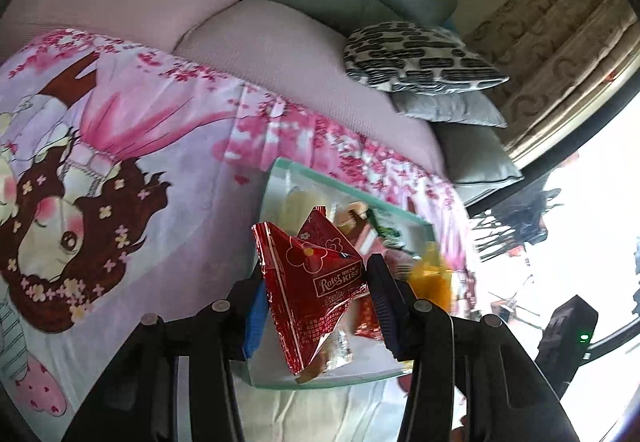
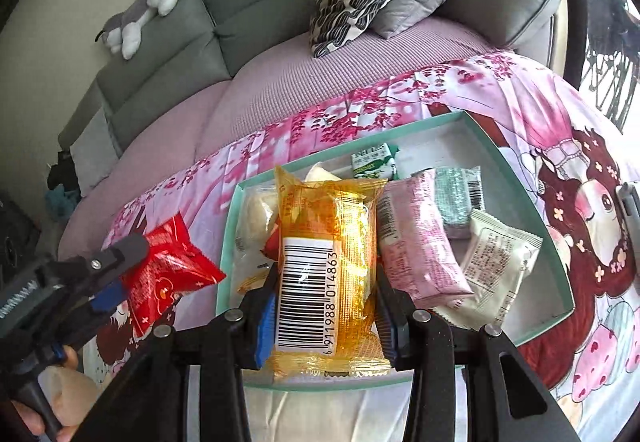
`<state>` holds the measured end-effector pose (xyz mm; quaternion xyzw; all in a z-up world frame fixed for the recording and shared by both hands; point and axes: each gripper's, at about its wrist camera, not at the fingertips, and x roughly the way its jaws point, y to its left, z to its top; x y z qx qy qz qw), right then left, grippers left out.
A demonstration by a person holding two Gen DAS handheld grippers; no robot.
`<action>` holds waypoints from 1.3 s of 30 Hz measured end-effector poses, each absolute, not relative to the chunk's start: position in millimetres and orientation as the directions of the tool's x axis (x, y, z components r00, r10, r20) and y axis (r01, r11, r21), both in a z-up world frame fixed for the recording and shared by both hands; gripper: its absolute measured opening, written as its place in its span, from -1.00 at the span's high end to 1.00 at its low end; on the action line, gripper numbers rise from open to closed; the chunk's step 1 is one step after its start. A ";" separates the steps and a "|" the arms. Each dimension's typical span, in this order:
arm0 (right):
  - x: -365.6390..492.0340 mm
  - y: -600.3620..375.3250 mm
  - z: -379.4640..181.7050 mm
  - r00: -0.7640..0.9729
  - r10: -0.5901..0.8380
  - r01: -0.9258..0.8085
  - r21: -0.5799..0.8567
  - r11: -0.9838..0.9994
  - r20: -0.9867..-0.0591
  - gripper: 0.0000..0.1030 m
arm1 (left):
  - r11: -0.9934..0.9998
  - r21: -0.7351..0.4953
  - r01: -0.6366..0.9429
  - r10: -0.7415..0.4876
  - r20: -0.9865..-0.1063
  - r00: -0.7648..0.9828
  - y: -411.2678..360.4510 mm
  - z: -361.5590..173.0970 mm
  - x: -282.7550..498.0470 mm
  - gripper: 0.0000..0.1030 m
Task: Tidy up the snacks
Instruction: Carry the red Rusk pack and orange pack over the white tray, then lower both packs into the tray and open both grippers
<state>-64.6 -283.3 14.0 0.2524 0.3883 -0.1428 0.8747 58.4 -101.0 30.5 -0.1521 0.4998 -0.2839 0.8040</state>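
Behind your work, a grey-green sofa [image 2: 168, 42] runs across the top of both views, with a plush toy [image 2: 140, 14] lying on its back at the upper left of the right wrist view. Below it, a pink printed blanket [image 2: 360, 102] covers the surface where the tray sits.

At the lower left of the right wrist view, your left gripper [image 2: 136, 274] comes in holding the red snack packet [image 2: 168, 274]; that packet hangs over the blanket, just outside the tray's left edge. From the left wrist camera you see the same red packet [image 1: 316, 290] pinched between narrow fingers [image 1: 382, 294], tilted, in front of the near part of the tray [image 1: 280, 170].

At centre, your right gripper [image 2: 326, 306] has its fingers closed on the orange snack packet [image 2: 324, 262], barcode facing you, above the left half of the teal-rimmed tray [image 2: 520, 170]. Pale packets [image 2: 256, 210] lie under and to the left of it, against the left wall.

Further right, a pink packet [image 2: 416, 242] sits just beside the orange one, then a white packet [image 2: 496, 262] and a pale green one [image 2: 456, 198]. A green-and-white packet [image 2: 372, 162] lies near the far wall. Bare tray floor shows at the upper right corner and along the right edge.
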 end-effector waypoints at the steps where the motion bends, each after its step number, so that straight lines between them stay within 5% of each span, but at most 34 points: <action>1: -65.8 -284.5 12.5 0.656 -0.050 0.447 0.333 0.830 -0.753 0.15 | 0.804 -0.516 0.297 -0.593 -0.729 0.341 -101.3 27.3 58.8 0.05; 9: -63.5 -290.7 -5.7 0.629 -0.014 0.452 0.351 0.820 -0.777 0.15 | 0.858 -0.433 0.278 -0.506 -0.808 0.302 -114.3 1.7 57.6 0.05; 39: -59.1 -297.1 -21.2 0.590 -0.018 0.485 0.335 0.808 -0.807 0.11 | 0.832 -0.437 0.343 -0.517 -0.834 0.191 -147.6 -23.9 50.8 0.03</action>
